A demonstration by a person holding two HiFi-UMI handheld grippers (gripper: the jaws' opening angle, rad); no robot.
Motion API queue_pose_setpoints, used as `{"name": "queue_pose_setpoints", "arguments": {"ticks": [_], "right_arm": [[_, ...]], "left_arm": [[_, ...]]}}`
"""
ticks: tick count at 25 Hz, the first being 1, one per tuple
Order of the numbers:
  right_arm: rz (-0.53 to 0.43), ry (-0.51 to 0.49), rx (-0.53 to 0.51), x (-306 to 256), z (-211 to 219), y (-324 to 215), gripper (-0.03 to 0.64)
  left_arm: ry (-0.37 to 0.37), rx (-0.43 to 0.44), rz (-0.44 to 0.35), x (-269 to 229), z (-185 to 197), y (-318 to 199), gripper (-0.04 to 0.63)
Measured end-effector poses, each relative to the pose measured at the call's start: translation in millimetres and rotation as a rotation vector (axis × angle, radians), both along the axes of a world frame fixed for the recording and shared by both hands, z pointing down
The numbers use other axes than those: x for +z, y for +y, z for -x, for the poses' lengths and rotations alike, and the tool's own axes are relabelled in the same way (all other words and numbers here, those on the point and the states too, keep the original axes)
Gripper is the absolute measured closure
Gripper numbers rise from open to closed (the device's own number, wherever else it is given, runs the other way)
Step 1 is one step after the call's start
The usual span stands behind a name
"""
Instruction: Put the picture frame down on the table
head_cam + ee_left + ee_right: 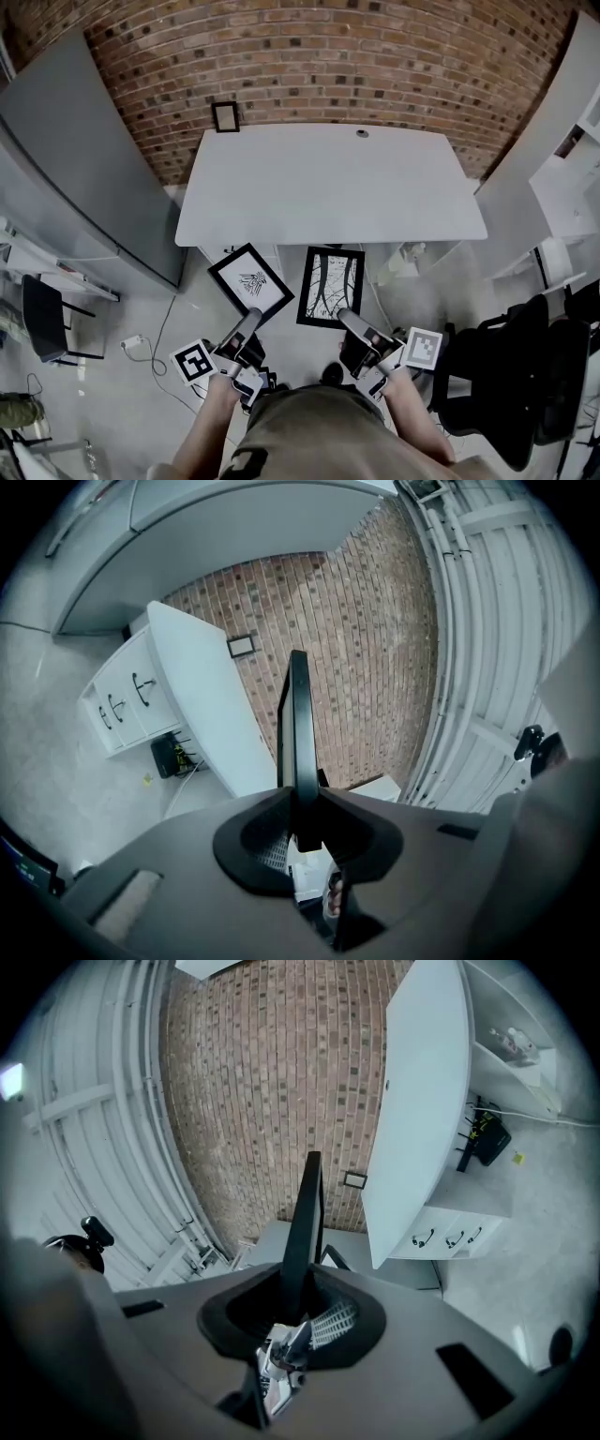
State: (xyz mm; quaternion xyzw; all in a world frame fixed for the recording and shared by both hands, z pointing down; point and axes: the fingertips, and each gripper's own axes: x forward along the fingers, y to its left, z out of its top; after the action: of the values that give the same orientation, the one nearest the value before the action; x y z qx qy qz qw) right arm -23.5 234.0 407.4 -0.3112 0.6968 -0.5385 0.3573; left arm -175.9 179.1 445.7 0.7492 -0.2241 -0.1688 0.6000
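Left gripper (246, 326): fingers (361, 832) closed on the edge of a black frame (250, 283), which is held cornerwise below the tabletop (328, 187) and just short of its near edge. Right gripper (351, 322): fingers (234, 1316) clamped on a second frame (330, 287) with a branch print. It is likewise off the tabletop, just beside the first. A small frame (225, 117) stands at the tabletop's far left corner, against the brick wall (309, 66).
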Motion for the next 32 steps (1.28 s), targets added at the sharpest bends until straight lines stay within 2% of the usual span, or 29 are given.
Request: {"name": "queue_pose_setpoints", "arguments": {"ticks": [5,9,18,23,32], "right_arm": [[-0.005,-0.022,-0.018,3,-35,-1,0.566],[-0.032,-0.049,-0.051,3,-61,-1,0.566],[-0.019,-0.084,-0.086,7,-114,-1,0.566],[-0.005,-0.1,-0.082,9,-121,-5,0.566],[-0.011,-0.094,-0.077,17,-122,-10,0.566]], "left_arm": [[-0.029,-0.016,-0.021,-7,-30,-4,0.538],[-0.024,-0.033,-0.037,-13,-61,-6,0.538],[-0.072,-0.05,-0.057,-22,-113,-12,0.538],[-0.1,-0.041,-0.067,-29,-118,-20,0.538],[-0.075,-0.047,-0.075,-25,-118,-33,0.538]]}}
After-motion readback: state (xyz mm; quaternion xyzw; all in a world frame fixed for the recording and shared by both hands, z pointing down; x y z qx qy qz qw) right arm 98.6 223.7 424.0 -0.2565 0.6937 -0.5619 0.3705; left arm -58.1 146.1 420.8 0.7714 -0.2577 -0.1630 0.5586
